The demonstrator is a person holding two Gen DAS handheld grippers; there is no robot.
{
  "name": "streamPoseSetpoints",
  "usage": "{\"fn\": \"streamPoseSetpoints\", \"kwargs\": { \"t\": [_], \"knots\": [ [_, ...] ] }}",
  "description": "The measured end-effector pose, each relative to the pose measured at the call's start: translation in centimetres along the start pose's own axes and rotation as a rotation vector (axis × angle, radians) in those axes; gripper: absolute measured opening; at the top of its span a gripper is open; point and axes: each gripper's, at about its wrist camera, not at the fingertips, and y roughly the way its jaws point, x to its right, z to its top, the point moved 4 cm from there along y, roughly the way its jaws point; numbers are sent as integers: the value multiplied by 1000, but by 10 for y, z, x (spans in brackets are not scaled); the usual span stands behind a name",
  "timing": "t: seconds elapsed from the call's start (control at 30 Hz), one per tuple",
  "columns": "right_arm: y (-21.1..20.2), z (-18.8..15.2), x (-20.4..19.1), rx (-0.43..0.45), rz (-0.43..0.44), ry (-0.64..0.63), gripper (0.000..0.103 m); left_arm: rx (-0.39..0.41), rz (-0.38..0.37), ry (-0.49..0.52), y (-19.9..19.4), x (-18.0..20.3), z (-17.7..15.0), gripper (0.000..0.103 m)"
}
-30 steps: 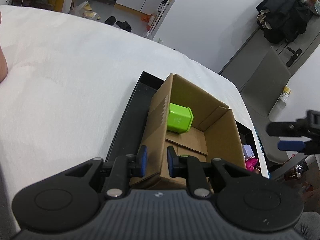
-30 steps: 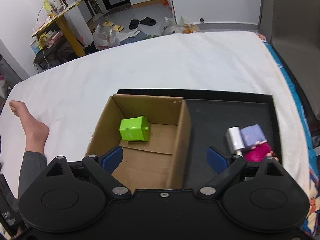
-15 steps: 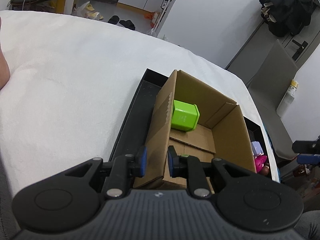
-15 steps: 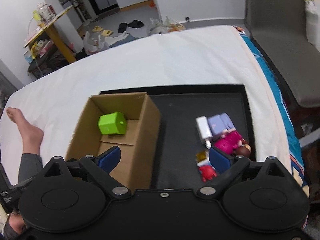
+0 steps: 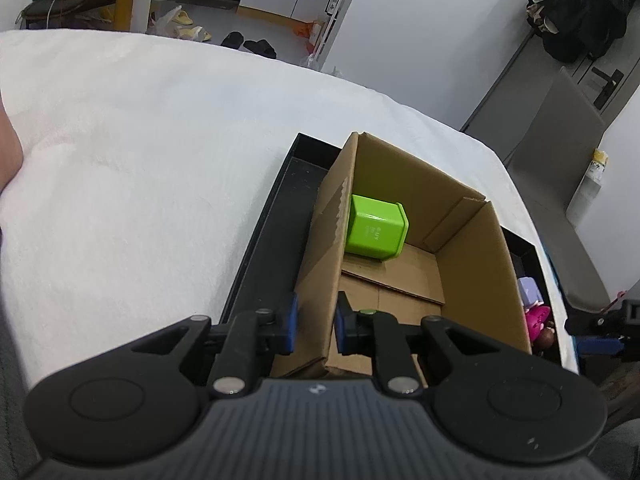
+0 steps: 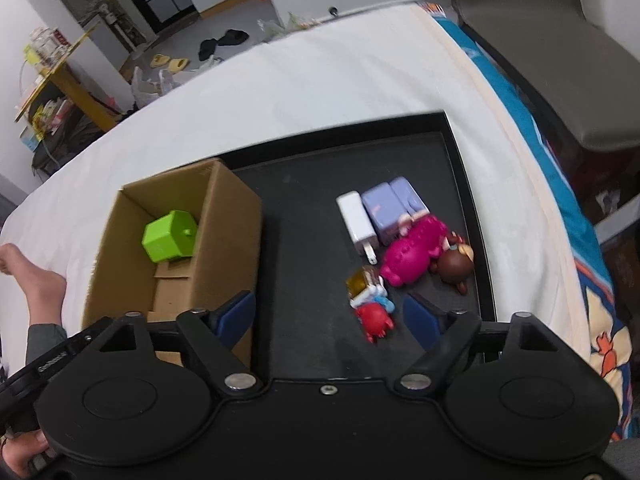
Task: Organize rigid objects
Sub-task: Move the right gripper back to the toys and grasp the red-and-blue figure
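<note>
An open cardboard box [image 5: 472, 264] [image 6: 224, 232] stands on a black tray [image 5: 276, 236] [image 6: 312, 240] and holds a green cube-shaped container [image 5: 376, 228] [image 6: 170, 236]. My left gripper [image 5: 314, 322] is shut on the box's near left wall. My right gripper [image 6: 330, 318] is open and empty, above the tray beside the box. On the tray's right lie a white charger [image 6: 356, 222], a lilac box [image 6: 390, 208], a pink toy [image 6: 412, 252], a brown doll head [image 6: 454, 266], a red and blue figure [image 6: 374, 312] and a small gold item [image 6: 360, 280].
The tray sits on a white bed cover [image 5: 140, 160] [image 6: 320, 88]. A bare foot [image 6: 36, 280] rests on the bed left of the box. A grey chair [image 6: 560, 60] stands past the bed's right edge. The right gripper shows in the left wrist view [image 5: 600, 332].
My right gripper has moved right, from over the box to over the tray's toys. My left gripper stays shut on the box wall; its view shifted slightly.
</note>
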Motion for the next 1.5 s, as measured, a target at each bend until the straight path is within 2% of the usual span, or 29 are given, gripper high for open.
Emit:
{"fn": "streamPoseSetpoints", "kwargs": {
  "t": [0.2, 0.37, 0.53, 0.7, 0.93, 1.13, 1.17, 1.2, 1.23, 1.27, 1.33, 1.5],
  "knots": [
    [24, -9, 17, -40, -2, 44, 77, 10, 18, 10, 0, 2, -1, 16],
    [36, -16, 30, -51, 33, 116, 77, 7, 7, -5, 1, -1, -1, 16],
    [48, -23, 36, -46, 41, 128, 77, 11, 18, 9, 2, 0, -2, 16],
    [59, -29, 47, -57, 38, 161, 71, 10, 28, 19, 3, 3, -2, 16],
    [70, -27, 52, -58, 66, 183, 71, 9, 30, 19, 6, 3, -2, 16],
    [71, -28, 46, -29, 88, 147, 70, 9, 29, 19, 6, 3, -3, 16],
    [70, -28, 46, -27, 84, 140, 62, 9, 30, 19, 7, 3, -3, 16],
    [70, -29, 45, -27, 86, 137, 45, 9, 30, 18, 7, 3, -3, 16],
    [70, -30, 46, -32, 93, 142, 38, 9, 29, 18, 7, 3, -3, 16],
    [70, -29, 48, -37, 95, 151, 23, 8, 29, 18, 7, 3, -3, 16],
    [72, -31, 49, -51, 122, 173, 21, 11, 28, 17, 7, 2, -3, 16],
    [65, -30, 44, -38, 127, 163, 19, 10, 20, 15, 6, 1, -3, 16]
  ]
}}
